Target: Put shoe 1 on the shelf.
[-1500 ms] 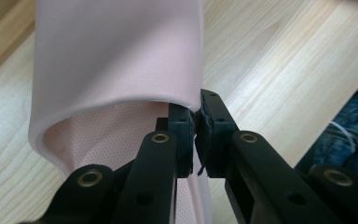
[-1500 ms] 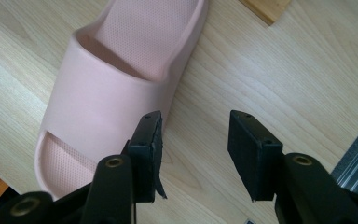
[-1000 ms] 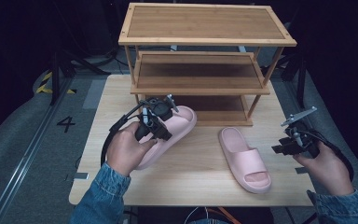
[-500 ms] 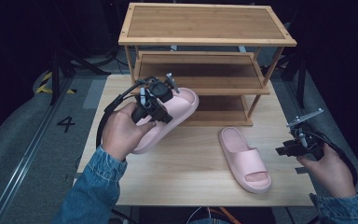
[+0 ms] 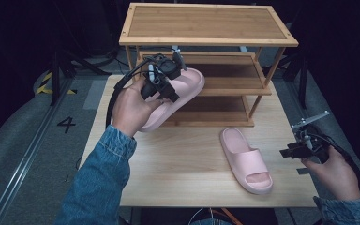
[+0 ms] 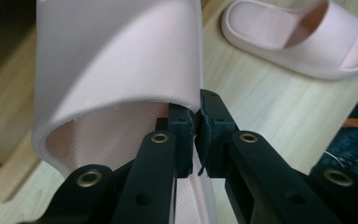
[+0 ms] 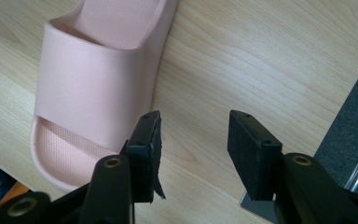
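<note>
A pale wooden table (image 5: 187, 183) stood on grey floor in a dark room, with a three-tier wooden shoe rack (image 5: 206, 28) at its far side. My left gripper (image 6: 196, 135) was clamped on the strap edge of one pink slipper (image 5: 178, 93), lifted by the rack's middle shelf. My right gripper (image 7: 193, 149) hung open, the other slipper (image 7: 98, 79) flat on the table just beside it.

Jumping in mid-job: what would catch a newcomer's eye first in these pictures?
First, the pink slipper held up off the table in front of the wooden shoe rack, its strap edge pinched in the shut left gripper. Next, its mate, the second slipper, lying flat on the table at right. The right gripper hovers beside it with fingers open and holding nothing.
</note>
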The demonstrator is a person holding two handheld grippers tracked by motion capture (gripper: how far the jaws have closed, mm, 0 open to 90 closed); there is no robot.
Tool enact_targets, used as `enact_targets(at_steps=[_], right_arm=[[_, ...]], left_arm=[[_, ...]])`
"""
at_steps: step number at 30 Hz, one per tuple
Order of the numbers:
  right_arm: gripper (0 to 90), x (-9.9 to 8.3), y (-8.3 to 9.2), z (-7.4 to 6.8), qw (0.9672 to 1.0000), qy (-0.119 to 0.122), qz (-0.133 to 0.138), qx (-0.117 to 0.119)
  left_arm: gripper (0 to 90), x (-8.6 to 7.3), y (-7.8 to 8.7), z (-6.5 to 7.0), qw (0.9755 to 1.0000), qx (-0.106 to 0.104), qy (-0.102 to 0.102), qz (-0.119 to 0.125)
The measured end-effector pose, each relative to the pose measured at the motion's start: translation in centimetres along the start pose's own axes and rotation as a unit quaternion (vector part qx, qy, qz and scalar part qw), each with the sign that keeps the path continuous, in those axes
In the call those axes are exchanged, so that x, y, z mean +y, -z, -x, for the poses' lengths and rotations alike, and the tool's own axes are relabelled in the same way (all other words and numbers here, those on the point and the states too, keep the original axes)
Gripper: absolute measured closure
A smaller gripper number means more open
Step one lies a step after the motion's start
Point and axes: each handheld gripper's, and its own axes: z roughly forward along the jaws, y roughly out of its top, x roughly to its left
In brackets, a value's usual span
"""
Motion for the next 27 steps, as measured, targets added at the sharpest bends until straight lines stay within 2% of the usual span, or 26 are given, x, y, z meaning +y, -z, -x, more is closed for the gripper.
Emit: enact_targets(at_steps=[6, 11, 14, 18, 20, 23, 24, 26, 27], right_arm=[[55.1, -0.1, 0.0, 0.0, 1.0000, -0.003, -0.001, 0.000], [55.2, -0.2, 0.1, 0.1, 1.0000, -0.004, 0.001, -0.001], [55.1, -0.2, 0.1, 0.1, 1.0000, -0.004, 0.002, 0.000], [55.1, -0.2, 0.1, 0.0, 1.0000, 0.000, 0.004, 0.001], [55.1, -0.2, 0.2, 0.0, 1.0000, 0.000, 0.004, 0.001], [55.1, -0.2, 0.1, 0.1, 1.0000, -0.001, 0.004, 0.000], [55.1, -0.2, 0.0, 0.0, 1.0000, -0.001, 0.003, 0.000], [55.1, -0.2, 0.0, 0.0, 1.0000, 0.000, 0.002, 0.001], [55.1, -0.2, 0.0, -0.1, 1.0000, 0.000, 0.002, 0.001]], left_arm=[[83.9, 1.4, -0.6, -0.9, 0.9999, 0.009, 0.004, 0.004], [83.9, 2.7, -1.6, -1.7, 0.9996, 0.026, 0.006, 0.001], [83.9, 3.4, -2.1, -2.4, 0.9991, 0.038, 0.011, 0.016], [83.8, 3.7, -2.6, -2.1, 0.9971, 0.069, -0.017, 0.024], [83.7, 3.9, -2.8, -1.9, 0.9969, 0.072, -0.019, 0.025], [83.6, 4.1, -3.3, -1.7, 0.9972, 0.065, -0.017, 0.031], [83.5, 4.1, -3.6, -1.7, 0.9965, 0.072, -0.022, 0.035], [83.6, 4.0, -3.7, -1.6, 0.9962, 0.075, -0.018, 0.040], [83.6, 4.0, -3.9, -1.6, 0.9951, 0.084, -0.019, 0.048]])
